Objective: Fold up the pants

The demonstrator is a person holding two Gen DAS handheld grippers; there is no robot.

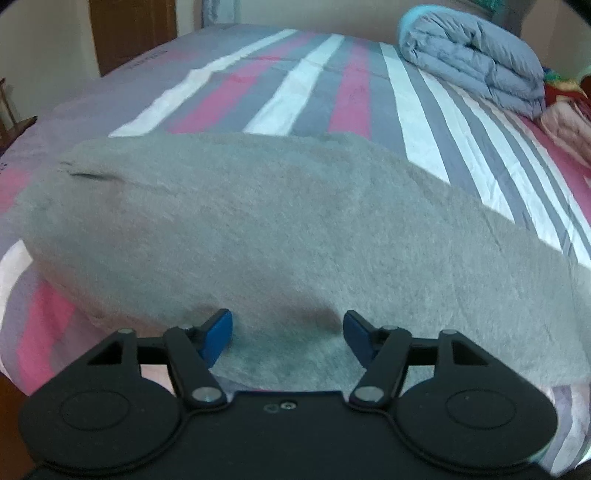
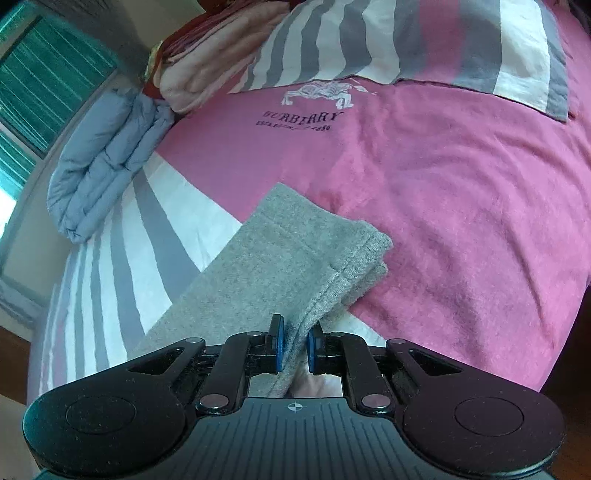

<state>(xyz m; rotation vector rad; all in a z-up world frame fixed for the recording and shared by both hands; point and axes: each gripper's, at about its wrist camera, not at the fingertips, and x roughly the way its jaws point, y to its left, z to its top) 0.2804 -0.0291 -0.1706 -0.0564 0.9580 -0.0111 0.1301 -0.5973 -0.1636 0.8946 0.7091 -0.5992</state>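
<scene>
Grey fleece pants (image 1: 258,221) lie stretched across a striped bed, filling the middle of the left wrist view. My left gripper (image 1: 288,334) stands open at their near edge. Grey cloth lies between and under its blue pads, which do not press on it. In the right wrist view the leg end of the pants (image 2: 280,251) lies doubled over, reaching onto a pink blanket (image 2: 443,184). My right gripper (image 2: 296,349) is shut on the near edge of that leg end, with the cloth pinched between its blue pads.
The striped sheet (image 1: 321,92) runs on behind the pants. A folded blue-grey quilt (image 1: 476,59) sits at the far right corner, with pink folded bedding (image 1: 569,125) beside it. A striped pillow (image 2: 406,37) lies on the pink blanket. A brown door (image 1: 129,29) stands past the bed.
</scene>
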